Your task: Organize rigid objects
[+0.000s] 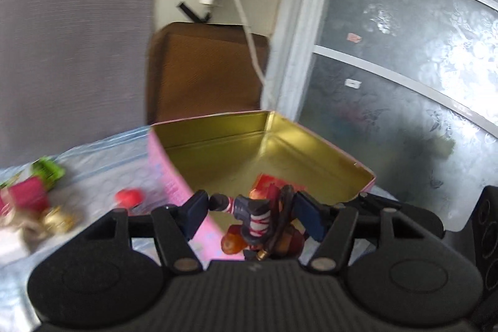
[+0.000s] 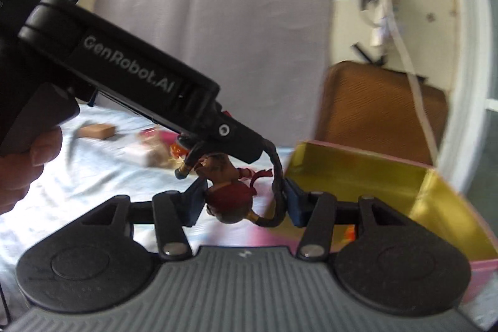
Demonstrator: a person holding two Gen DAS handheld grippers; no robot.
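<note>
Both grippers meet on one small figurine (image 1: pixel 258 217), which hangs in the air above the near corner of the pink tin (image 1: pixel 174 182). The tin stands open on the desk (image 1: pixel 102 173), gold-lined inside, with a red item (image 1: pixel 274 182) on its floor.

Left gripper (image 1: pixel 249 212): pointed forward and somewhat downward toward the tin. Jaws about half open, blue pads closed against the figurine from either side; a striped limb sticks out toward 9 o'clock past the left pad. In the right wrist view this gripper slants in from 10 o'clock, a hand (image 2: pixel 28 164) wrapped round its grip at the left edge.

Right gripper (image 2: pixel 242 201): aimed forward with a slight downward tilt, tin at 3 o'clock of its tips. Jaws about half open, one pad on the figurine's dark red round part, the other on its braided dark cord (image 2: pixel 278 182). Gripping the same figurine.

Loose items lie on the desk at 9 o'clock of the tin: a red piece (image 1: pixel 129 197), a gold piece (image 1: pixel 57 220), a green one (image 1: pixel 48 171). Blurred.
</note>
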